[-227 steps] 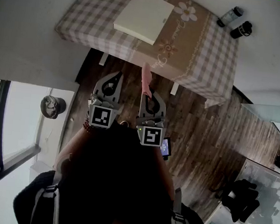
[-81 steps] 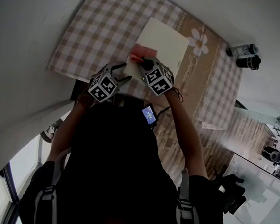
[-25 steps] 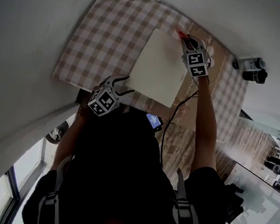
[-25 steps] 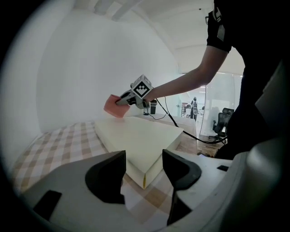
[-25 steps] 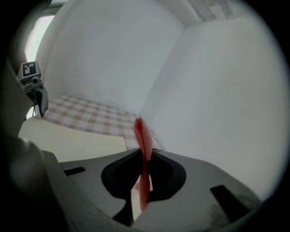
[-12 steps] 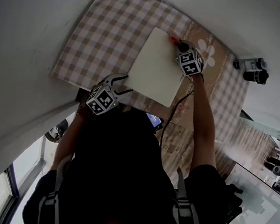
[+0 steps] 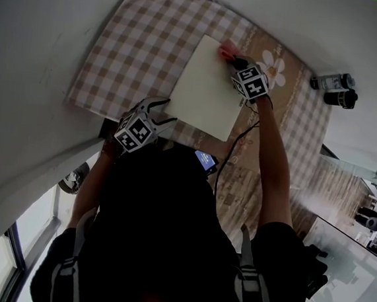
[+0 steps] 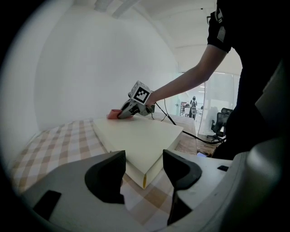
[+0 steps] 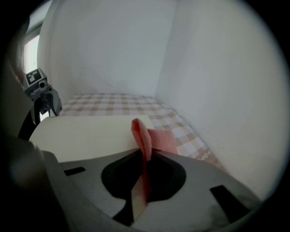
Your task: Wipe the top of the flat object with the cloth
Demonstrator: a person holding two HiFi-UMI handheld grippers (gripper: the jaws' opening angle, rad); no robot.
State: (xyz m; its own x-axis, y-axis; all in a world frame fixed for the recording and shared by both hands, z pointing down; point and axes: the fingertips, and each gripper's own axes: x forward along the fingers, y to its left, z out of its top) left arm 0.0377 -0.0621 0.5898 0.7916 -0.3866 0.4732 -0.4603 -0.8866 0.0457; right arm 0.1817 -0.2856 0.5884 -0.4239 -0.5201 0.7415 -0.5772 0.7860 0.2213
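While the right gripper (image 7: 235,60) is clenched on a pink cloth (image 7: 227,48), the cloth's loose end lies on top of the cream board (image 7: 204,92). It sits at the board's far edge, approx. 1 o'clock from the board's centre in the head view. In the right gripper view the cloth (image 9: 146,136) stands folded btwn the jaws, pinched tight, w/ the rest spread flat by the board's (image 9: 86,131) edge.

The board lies flat on the desk (image 7: 132,48), which has a checked cover w/ a flower print (image 7: 274,61). The left gripper (image 7: 166,110) is released, w/ jaws apart & nothing btwn them. It's near the board's near corner, approx. 8 o'clock from centre, and in the left gripper view that corner (image 8: 146,174) shows just past the gap. Can't tell if it touches the board.

Two dark bottles (image 7: 334,89) stand at approx. 3 o'clock by the desk's edge, well apart from the board.
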